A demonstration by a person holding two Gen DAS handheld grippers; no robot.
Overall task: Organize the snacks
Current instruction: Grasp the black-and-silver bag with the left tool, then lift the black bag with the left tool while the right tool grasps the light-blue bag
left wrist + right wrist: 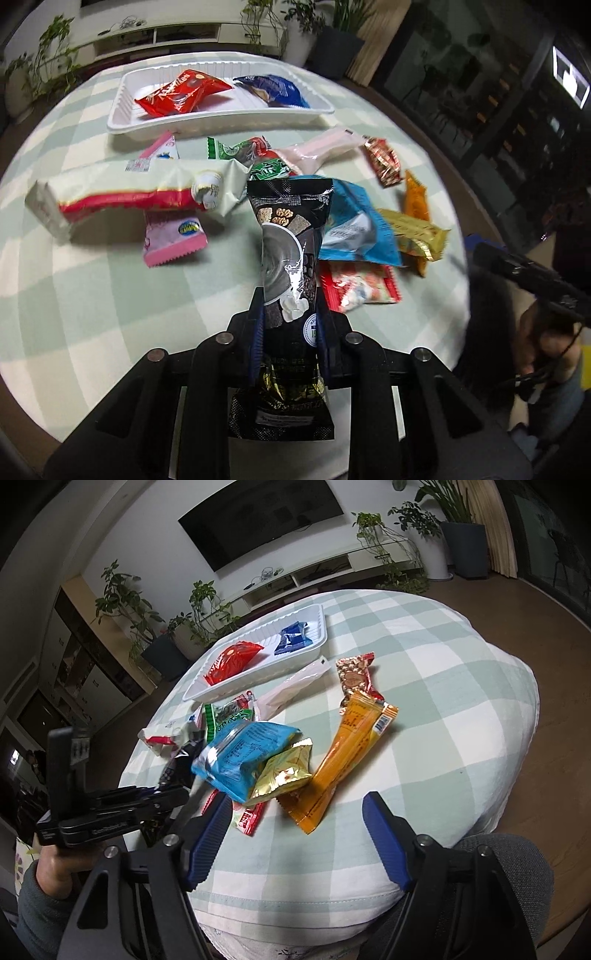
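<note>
My left gripper (289,325) is shut on a long black snack packet (286,258), which it holds lifted above the pile. A white tray (122,122) at the far side holds a red packet (177,94) and a blue packet (275,90). In the right wrist view my right gripper (295,834) stands open with nothing between its blue pads, near the table's front edge. Just beyond it lie an orange packet (347,760), a gold packet (286,771) and a light-blue packet (243,757). The left gripper (173,794) shows at the left there, and the black packet (181,764) is mostly hidden.
Several loose packets lie on the green-and-white checked tablecloth (443,709): a long white-and-red one (129,192), a pink one (173,240), a green one (236,149), a pale pink one (321,149), a red-gold one (384,162). Potted plants stand behind the round table.
</note>
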